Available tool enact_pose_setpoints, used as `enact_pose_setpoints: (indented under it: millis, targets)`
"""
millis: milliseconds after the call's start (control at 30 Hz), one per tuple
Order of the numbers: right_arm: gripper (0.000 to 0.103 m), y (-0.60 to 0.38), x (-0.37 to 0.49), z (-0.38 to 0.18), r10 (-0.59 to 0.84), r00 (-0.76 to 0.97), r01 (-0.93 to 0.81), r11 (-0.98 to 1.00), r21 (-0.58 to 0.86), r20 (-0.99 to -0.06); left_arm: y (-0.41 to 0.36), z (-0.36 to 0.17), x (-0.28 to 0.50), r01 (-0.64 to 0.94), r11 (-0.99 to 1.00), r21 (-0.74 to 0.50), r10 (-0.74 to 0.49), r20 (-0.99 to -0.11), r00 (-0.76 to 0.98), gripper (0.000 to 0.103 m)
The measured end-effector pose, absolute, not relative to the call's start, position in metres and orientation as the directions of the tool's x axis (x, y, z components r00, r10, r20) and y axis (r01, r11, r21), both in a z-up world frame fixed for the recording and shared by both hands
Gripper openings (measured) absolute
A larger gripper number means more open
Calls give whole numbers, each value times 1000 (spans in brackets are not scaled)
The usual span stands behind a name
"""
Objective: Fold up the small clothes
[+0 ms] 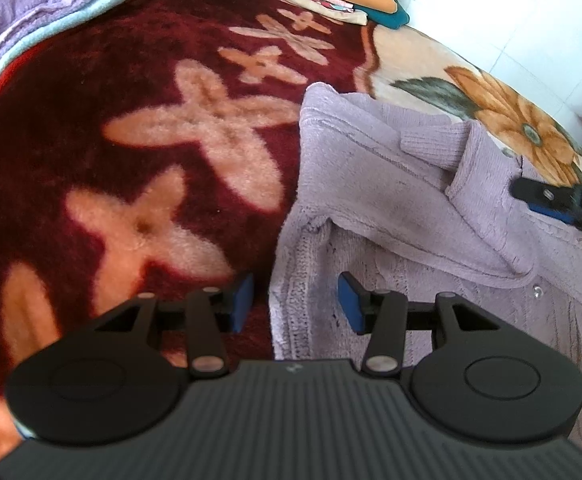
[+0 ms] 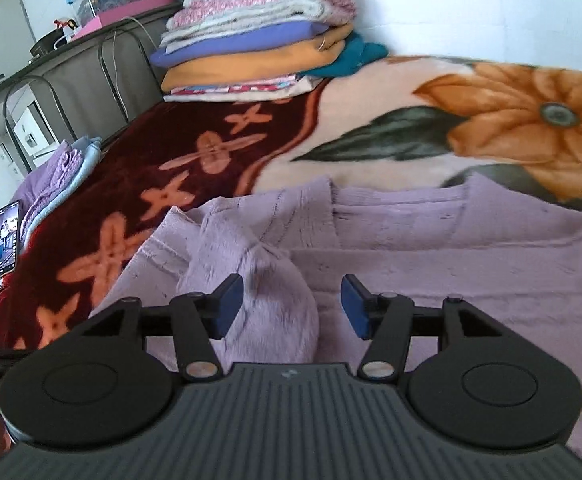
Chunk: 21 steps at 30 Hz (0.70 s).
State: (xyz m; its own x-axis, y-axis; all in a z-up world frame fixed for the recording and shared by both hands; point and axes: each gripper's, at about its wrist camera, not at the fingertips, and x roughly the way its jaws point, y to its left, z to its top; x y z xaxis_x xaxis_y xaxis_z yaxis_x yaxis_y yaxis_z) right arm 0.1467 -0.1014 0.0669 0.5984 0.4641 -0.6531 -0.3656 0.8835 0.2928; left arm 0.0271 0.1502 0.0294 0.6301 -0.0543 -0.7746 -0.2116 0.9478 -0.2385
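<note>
Lying across the right half of the left wrist view, the lilac knitted cardigan (image 1: 403,208) is spread on a plush blanket (image 1: 131,152) that covers the bed, dark red with peach flower shapes on the left and cream with a large orange flower toward the upper right. One sleeve (image 1: 487,200) is folded in across the body of the garment, and a small button (image 1: 537,290) shows near the lower right edge.

The left tool (image 1: 295,302) hovers low in the frame with its blue-padded fingers apart; the cardigan's left edge sits between and just below them, and neither pad grips it. At the right edge of this view the tip of the right tool (image 1: 559,200) reaches in over the folded sleeve.

In the right wrist view the right tool (image 2: 292,306) also stands apart, with a rounded fold of the lilac knit (image 2: 275,300) bulging up between its fingers; whether the pads touch the cloth is hard to tell, since the fabric is blurred there.

At the top centre of the right wrist view a stack of folded blankets (image 2: 259,48) rests at the far end of the bed. At the left, a folded purple and light blue pile (image 2: 65,168) lies on the bed's edge, with a lit phone (image 2: 6,236) just below it.
</note>
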Motion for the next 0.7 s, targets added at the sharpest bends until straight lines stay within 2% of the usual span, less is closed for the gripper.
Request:
enact_pose_setpoints:
  millis: [133,200,233,267,367,467,533,633,700]
  targets:
    - [62,-93,170,55,502,551,-361,864,353,-667,150,29,26,-207,950,-235,-54,-774,631,50]
    - [58,-86,176,49,516,532,-362,855,370,-671,150,29,26,-204,950,-235,-55,-772,633,51]
    - [48,-83,177,46,528,520,-367,848,383,-671,150,29,26,-202,951,-234,-55,-771,634,51]
    - [30,-81,178,44,542,505,-377,839,393,-672,149,29,26,-199,952,-234,-57,-771,634,51]
    - [19,-78,172,50,553,527,-393,832,392,-645,150,28,26,-193,952,-236,-62,-769,637,51]
    - [17,-88,148,78,441,690,-328,897,296,-574,152,28,24,-192,949,-250,-72,-765,640,51]
    - [17,-95,126,96,329,781,-273,944,183,-530,153,28,24,-193,948,-253,-73,-764,641,51]
    - [19,-99,103,101,178,837,-184,982,41,-518,151,28,25,-194,950,-244,-66,-766,640,51]
    - [34,-100,99,90,163,813,-205,979,-13,-560,150,28,26,-193,952,-237,-63,-769,636,51]
